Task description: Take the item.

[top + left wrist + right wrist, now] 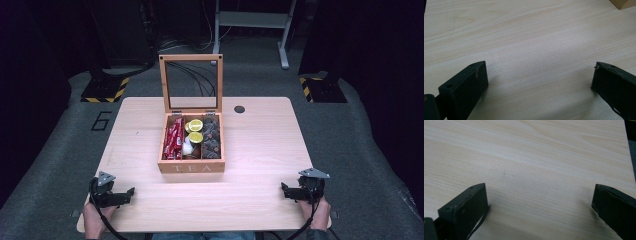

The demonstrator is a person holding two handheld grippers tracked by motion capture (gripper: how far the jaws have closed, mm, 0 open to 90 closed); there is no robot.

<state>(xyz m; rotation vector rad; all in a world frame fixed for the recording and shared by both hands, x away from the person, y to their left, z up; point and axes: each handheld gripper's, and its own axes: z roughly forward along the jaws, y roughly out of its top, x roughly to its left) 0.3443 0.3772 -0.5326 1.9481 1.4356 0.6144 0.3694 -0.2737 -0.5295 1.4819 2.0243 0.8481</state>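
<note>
A wooden tea box [191, 168] marked TEA stands at the middle of the table with its glass lid [191, 83] upright. Its compartments hold red packets [173, 139], yellow-green round capsules [195, 131] and dark packets [211, 136]. My left gripper [131, 192] rests at the near left of the table, jaws wide apart over bare wood [539, 72]. My right gripper [284, 189] rests at the near right, jaws just as wide with nothing between them [539, 195]. A corner of the box [622, 3] shows in the left gripper view.
The light wooden table [265, 150] has a small round hole [239, 109] behind the box. Dark stands with yellow-black striped feet [106, 90] and a grey frame [250, 22] stand on the floor beyond the table. The table's right edge [627, 147] lies near my right gripper.
</note>
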